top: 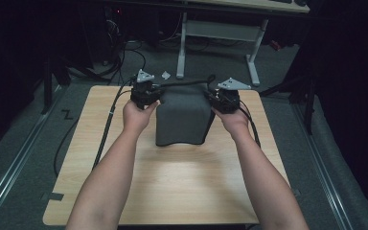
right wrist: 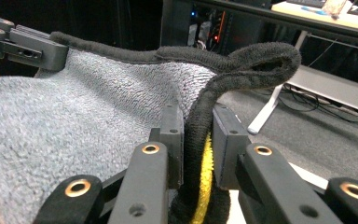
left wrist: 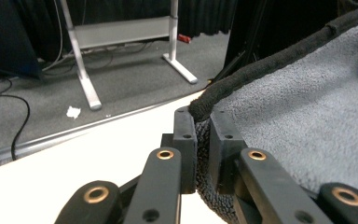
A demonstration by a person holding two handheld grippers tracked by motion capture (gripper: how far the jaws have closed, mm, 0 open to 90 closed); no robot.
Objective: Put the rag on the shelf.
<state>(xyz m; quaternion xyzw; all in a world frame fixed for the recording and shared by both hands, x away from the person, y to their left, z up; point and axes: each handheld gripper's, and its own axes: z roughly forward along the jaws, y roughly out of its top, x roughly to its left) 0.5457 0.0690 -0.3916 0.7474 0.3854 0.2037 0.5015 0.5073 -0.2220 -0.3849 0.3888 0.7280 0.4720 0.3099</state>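
A person's left tongs (top: 146,96) and right tongs (top: 224,99) are each pinching a far corner of a grey towel (top: 182,120), which is hanging between them over the wooden surface (top: 182,182), apparently mid-fold, next needing level lowering.

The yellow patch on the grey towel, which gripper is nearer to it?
Right. The right gripper clamps the towel's dark edge with the yellow patch between its fingers. The left gripper pinches the towel's opposite corner, across its width.
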